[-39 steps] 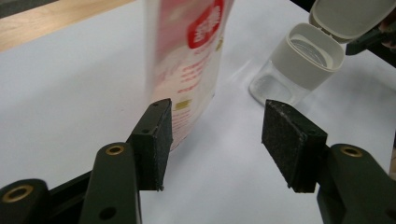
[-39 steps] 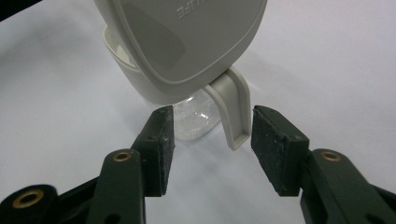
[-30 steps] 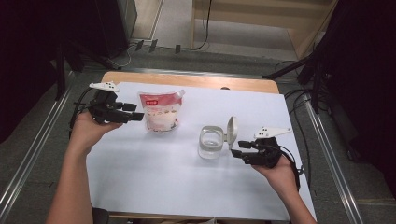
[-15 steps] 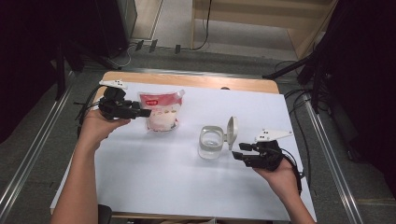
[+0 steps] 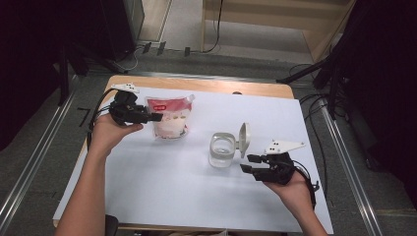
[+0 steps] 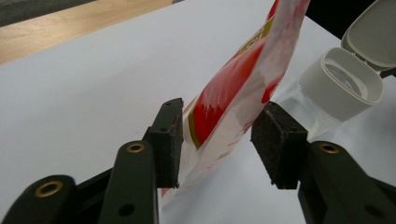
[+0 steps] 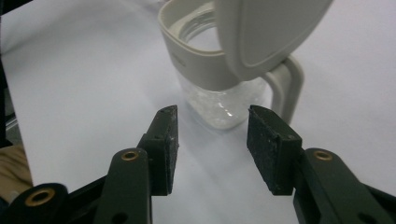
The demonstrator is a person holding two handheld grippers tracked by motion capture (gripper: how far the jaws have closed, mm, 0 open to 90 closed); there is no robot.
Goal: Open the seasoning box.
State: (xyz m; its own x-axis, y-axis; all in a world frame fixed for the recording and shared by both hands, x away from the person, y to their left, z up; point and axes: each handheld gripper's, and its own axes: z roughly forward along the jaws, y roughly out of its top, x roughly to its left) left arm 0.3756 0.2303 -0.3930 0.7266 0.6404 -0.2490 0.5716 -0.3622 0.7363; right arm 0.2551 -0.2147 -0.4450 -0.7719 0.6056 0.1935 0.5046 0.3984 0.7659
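Now my left gripper (image 6: 217, 140) has been closing around the pouch (image 6: 233, 88), one pad touching; my right gripper (image 7: 212, 144) gapes near the jar (image 7: 219, 88).

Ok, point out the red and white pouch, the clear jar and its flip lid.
red and white pouch (image 5: 169, 118), high view, middle of its front face.
clear jar (image 5: 222, 150), high view, its open mouth.
flip lid (image 7: 266, 32), right gripper view, the raised lid's inner face.
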